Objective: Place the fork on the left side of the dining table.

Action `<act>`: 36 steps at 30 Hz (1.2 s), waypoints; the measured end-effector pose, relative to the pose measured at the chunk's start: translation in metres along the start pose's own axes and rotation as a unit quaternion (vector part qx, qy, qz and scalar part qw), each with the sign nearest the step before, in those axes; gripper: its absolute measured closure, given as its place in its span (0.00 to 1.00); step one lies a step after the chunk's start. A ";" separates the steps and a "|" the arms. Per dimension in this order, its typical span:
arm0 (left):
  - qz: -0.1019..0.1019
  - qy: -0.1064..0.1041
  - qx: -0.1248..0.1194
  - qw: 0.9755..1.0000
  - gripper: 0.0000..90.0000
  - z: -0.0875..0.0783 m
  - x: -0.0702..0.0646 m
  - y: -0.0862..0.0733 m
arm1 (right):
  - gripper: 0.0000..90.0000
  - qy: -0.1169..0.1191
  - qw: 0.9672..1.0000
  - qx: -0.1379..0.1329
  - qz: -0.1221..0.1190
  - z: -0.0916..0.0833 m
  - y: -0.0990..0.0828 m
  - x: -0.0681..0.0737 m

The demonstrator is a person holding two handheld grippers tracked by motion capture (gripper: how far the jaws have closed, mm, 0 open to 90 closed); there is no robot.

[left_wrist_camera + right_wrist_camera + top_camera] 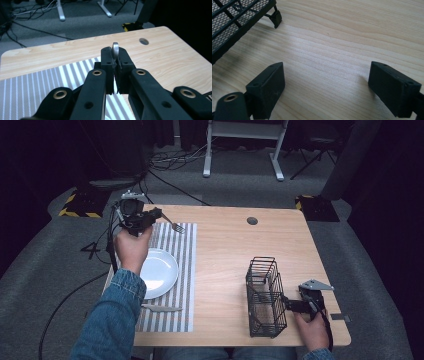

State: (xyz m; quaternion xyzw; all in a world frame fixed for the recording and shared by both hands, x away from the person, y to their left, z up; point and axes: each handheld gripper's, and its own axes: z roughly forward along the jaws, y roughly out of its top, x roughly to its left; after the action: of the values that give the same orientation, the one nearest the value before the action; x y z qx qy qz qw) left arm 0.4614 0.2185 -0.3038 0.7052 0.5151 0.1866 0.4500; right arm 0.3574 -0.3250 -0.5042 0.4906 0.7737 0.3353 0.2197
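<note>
Fork (174, 226) clamped by handle end between your left gripper (115, 58) pads, tines jutting over striped placemat (181, 270) beyond plate (159, 273), likely for laying beside it. Right gripper (325, 82) jaws wide, empty, beside wire caddy (265, 296).

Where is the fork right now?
In the high view the fork is held in the left tongs, above the far edge of the striped placemat, beyond the white plate.
</note>
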 end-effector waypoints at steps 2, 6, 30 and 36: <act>-0.003 0.003 0.007 1.000 0.96 0.002 0.005 0.000 | 0.15 0.000 1.000 0.000 0.000 0.000 0.000 0.000; -0.013 0.004 0.021 1.000 0.96 0.009 0.012 -0.001 | 0.15 0.000 1.000 0.000 0.000 0.000 0.000 0.000; -0.067 0.024 0.076 0.995 0.96 0.042 0.045 -0.036 | 0.16 0.000 1.000 -0.001 0.001 0.000 0.000 0.000; -0.062 0.023 0.083 0.994 0.96 0.040 0.042 -0.038 | 0.16 0.000 1.000 -0.001 0.001 0.000 0.000 0.001</act>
State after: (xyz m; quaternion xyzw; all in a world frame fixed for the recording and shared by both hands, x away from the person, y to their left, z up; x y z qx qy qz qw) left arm 0.4857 0.2407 -0.3649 0.7022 0.5819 0.1309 0.3888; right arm 0.3568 -0.3247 -0.5041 0.4913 0.7728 0.3362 0.2198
